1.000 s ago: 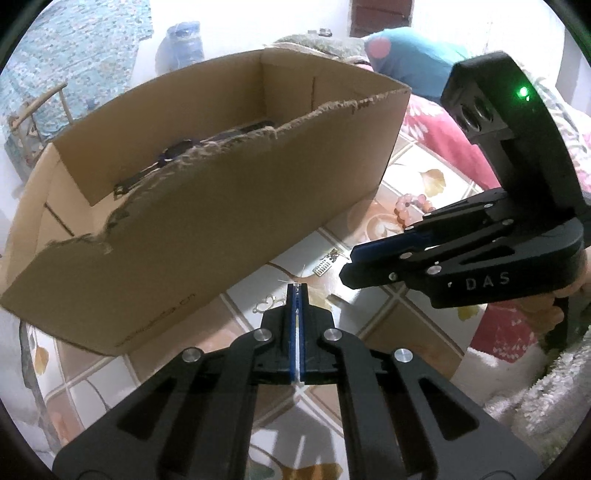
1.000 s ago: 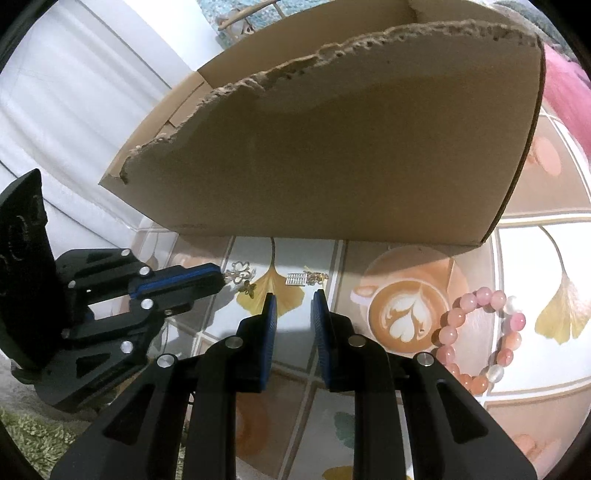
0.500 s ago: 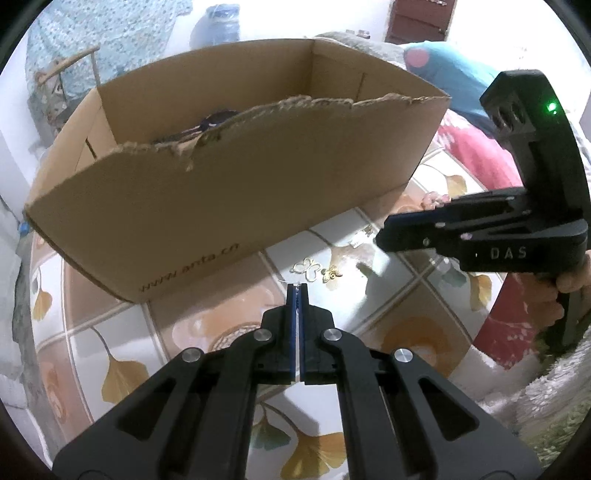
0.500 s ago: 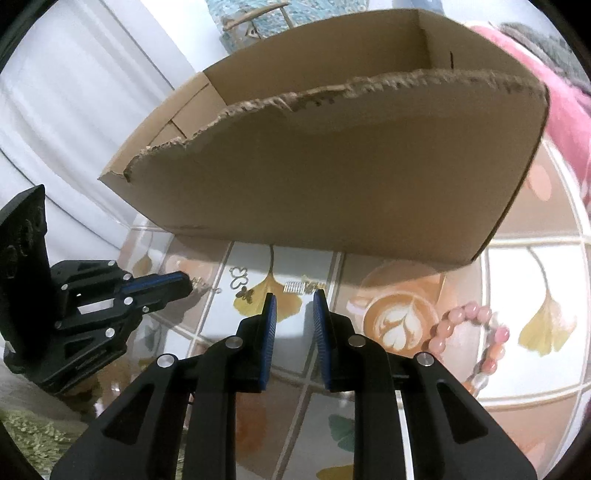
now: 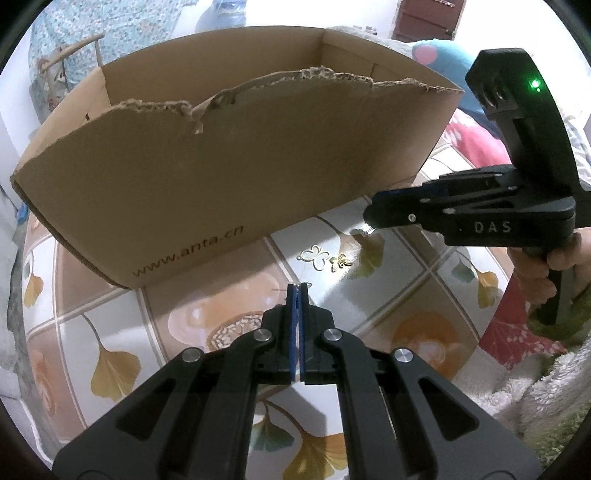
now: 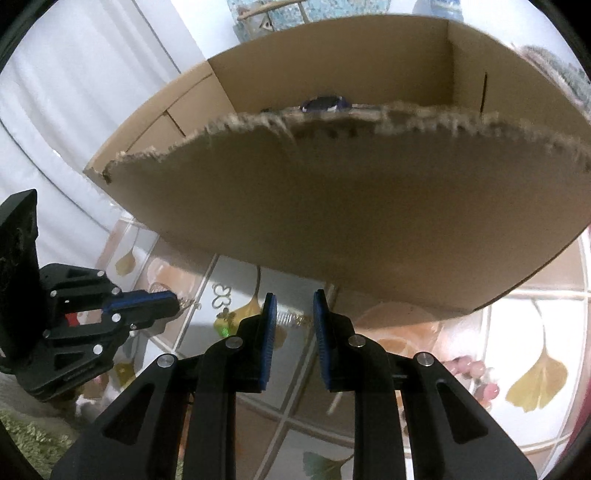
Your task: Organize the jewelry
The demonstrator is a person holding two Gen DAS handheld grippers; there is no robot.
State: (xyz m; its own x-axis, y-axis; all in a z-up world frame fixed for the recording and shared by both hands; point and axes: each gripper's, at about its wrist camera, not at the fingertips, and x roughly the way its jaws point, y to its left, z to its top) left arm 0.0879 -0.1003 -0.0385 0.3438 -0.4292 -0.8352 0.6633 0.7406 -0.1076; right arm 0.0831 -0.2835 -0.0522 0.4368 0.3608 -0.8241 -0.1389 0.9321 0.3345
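Desk (image 5: 207,306) covered in glossy tile-print cloth with ginkgo leaves and latte-art cups. Torn-rim cardboard box (image 5: 229,177) stands on it, "www.anta.cn" printed on its near wall; something dark inside, can't tell what. Left gripper (image 5: 298,286) jaws clenched, tips at a thin chain on the cloth (held or only touched, can't tell). Butterfly outline charm (image 5: 314,255) and small gold charm (image 5: 341,262) lie just beyond. Right gripper (image 6: 291,306) jaws slightly apart, nothing between them, hovering over a small silver ribbed piece (image 6: 286,316). Pink bead bracelet (image 6: 476,376) lies to the right on the desk. Room: white curtain (image 6: 74,74) on the left, patterned blue fabric (image 5: 122,29) behind the box, fluffy rug at the edge.
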